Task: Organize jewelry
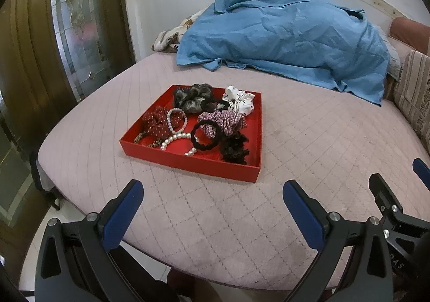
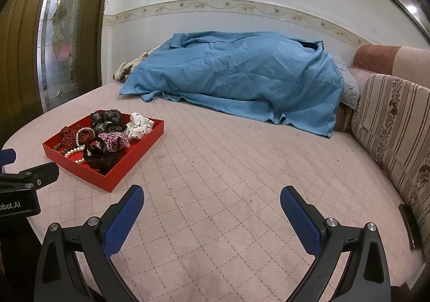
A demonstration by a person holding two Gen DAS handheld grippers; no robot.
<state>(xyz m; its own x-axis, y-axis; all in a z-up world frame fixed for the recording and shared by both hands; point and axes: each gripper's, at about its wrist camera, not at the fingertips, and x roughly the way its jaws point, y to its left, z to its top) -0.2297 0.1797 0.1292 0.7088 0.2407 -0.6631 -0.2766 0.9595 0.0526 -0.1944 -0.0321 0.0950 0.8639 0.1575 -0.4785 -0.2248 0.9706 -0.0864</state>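
On the quilted pink bed (image 1: 309,141), 1 shallow rectangular red tray (image 1: 188,162) sits at 12 o'clock from the left gripper (image 1: 212,194) and 10 o'clock from the right gripper (image 2: 212,200); both have their blue textured fingers spread wide, holding nothing. The tray holds 5 fabric scrunchies, 2 pearl bracelets (image 1: 176,141) and 1 black hair tie (image 1: 205,135). 1 crumpled blue sheet (image 1: 282,39) lies beyond.
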